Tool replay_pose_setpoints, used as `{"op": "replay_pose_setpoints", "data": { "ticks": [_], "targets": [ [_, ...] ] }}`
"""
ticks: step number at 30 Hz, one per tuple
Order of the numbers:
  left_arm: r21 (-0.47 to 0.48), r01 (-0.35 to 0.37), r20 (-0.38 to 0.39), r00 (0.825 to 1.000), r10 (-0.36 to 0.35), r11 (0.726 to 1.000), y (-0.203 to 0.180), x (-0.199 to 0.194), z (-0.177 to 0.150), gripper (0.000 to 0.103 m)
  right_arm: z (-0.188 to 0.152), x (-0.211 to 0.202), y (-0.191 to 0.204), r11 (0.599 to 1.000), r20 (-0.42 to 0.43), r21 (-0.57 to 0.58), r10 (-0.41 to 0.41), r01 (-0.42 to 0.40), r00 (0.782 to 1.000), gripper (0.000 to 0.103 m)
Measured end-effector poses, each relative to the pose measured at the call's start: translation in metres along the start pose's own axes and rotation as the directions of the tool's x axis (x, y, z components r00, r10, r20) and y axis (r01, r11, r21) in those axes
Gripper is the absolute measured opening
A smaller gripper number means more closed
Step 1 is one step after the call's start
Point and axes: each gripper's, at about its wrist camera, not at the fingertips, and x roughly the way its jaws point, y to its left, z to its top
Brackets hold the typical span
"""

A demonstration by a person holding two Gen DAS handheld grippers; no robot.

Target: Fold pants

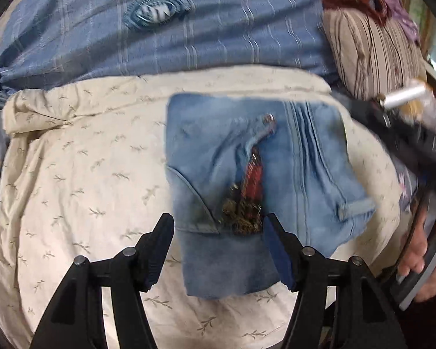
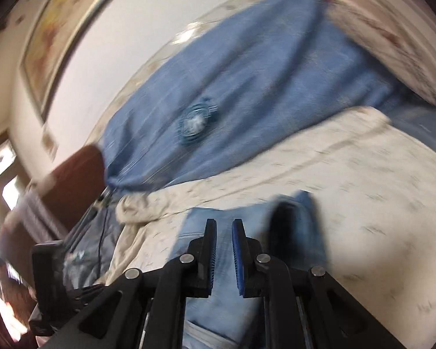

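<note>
Folded light-blue jeans (image 1: 247,180) lie on a cream leaf-print bedsheet (image 1: 72,174), fly and zipper facing up. Left gripper (image 1: 218,250) hangs over the near edge of the jeans, jaws spread apart, nothing pinched between them. Right gripper (image 2: 224,250) sits above the jeans (image 2: 215,305) in a blurred view, its jaws nearly pressed together with only a narrow gap, holding nothing. A blue striped blanket (image 1: 160,43) lies beyond the sheet. A striped pillow (image 1: 369,52) sits at far right. A hand (image 1: 421,258) shows at the right edge.
</note>
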Motion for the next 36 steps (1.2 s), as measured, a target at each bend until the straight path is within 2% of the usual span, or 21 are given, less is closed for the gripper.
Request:
{"op": "replay_pose_setpoints", "data": {
  "ticks": [2, 3, 5, 6, 7, 8, 10, 13, 16, 20, 23, 26, 29, 32, 36],
  "targets": [
    [0.018, 0.003, 0.000, 1.000, -0.003, 1.000, -0.003, 0.003, -0.002, 0.065, 0.000, 0.022, 0.007, 0.998, -0.067, -0.022, 0.057, -0.058, 0.996, 0.013],
    [0.022, 0.004, -0.001, 1.000, -0.004, 1.000, -0.002, 0.003, -0.003, 0.065, -0.002, 0.030, 0.006, 0.998, -0.096, -0.016, 0.058, -0.059, 0.994, 0.013],
    [0.018, 0.010, -0.014, 1.000, -0.010, 1.000, -0.001, 0.007, -0.004, 0.066, -0.007, 0.052, -0.006, 1.000, -0.170, 0.016, -0.014, 0.017, 0.985, 0.013],
    [0.013, 0.009, -0.025, 1.000, -0.008, 1.000, -0.001, 0.010, -0.004, 0.070, -0.010, 0.063, -0.015, 0.997, -0.218, 0.038, -0.058, 0.068, 0.974, 0.011],
    [0.009, 0.007, -0.034, 0.999, -0.006, 1.000, 0.000, 0.014, -0.003, 0.074, -0.016, 0.076, -0.028, 0.990, -0.286, 0.073, -0.094, 0.120, 0.954, 0.011],
    [0.004, -0.002, -0.050, 0.999, 0.002, 1.000, -0.001, 0.022, -0.003, 0.074, -0.021, 0.086, -0.041, 0.983, -0.334, 0.120, -0.090, 0.137, 0.938, 0.010],
    [0.011, -0.036, -0.056, 0.998, 0.036, 0.999, -0.005, 0.027, -0.005, 0.079, -0.024, 0.087, -0.052, 0.975, -0.337, 0.190, -0.044, 0.114, 0.941, 0.008],
    [0.004, -0.047, -0.060, 0.997, 0.047, 0.999, -0.006, 0.024, -0.002, 0.079, -0.026, 0.080, -0.039, 0.985, -0.322, 0.105, -0.098, 0.138, 0.942, 0.008],
    [-0.011, -0.056, -0.034, 0.998, 0.056, 0.998, -0.004, 0.008, -0.001, 0.079, -0.023, 0.062, -0.029, 0.991, -0.287, 0.060, -0.095, 0.117, 0.953, 0.011],
    [0.038, -0.160, 0.063, 0.985, 0.158, 0.986, -0.013, -0.021, -0.006, 0.079, -0.025, 0.027, -0.014, 0.999, -0.244, 0.045, -0.020, 0.031, 0.970, 0.014],
    [0.041, -0.218, 0.096, 0.972, 0.213, 0.975, -0.017, -0.033, -0.007, 0.079, -0.030, 0.010, 0.001, 1.000, -0.236, -0.023, -0.012, 0.006, 0.972, 0.013],
    [0.045, -0.243, 0.112, 0.965, 0.237, 0.969, -0.021, -0.041, -0.011, 0.079, -0.039, 0.004, 0.017, 0.997, -0.253, -0.082, -0.026, 0.005, 0.967, 0.013],
    [0.053, -0.270, 0.134, 0.956, 0.261, 0.961, -0.023, -0.048, -0.016, 0.079, -0.053, 0.001, 0.015, 0.995, -0.296, -0.095, -0.061, 0.035, 0.953, 0.013],
    [0.048, -0.282, 0.148, 0.951, 0.272, 0.958, -0.022, -0.054, -0.017, 0.079, -0.066, 0.008, 0.001, 0.994, -0.365, -0.057, -0.103, 0.088, 0.925, 0.013],
    [0.026, -0.295, 0.179, 0.941, 0.286, 0.955, -0.017, -0.066, -0.017, 0.079, -0.066, 0.010, -0.009, 0.996, -0.370, -0.021, -0.084, 0.082, 0.925, 0.013]
  ]
}}
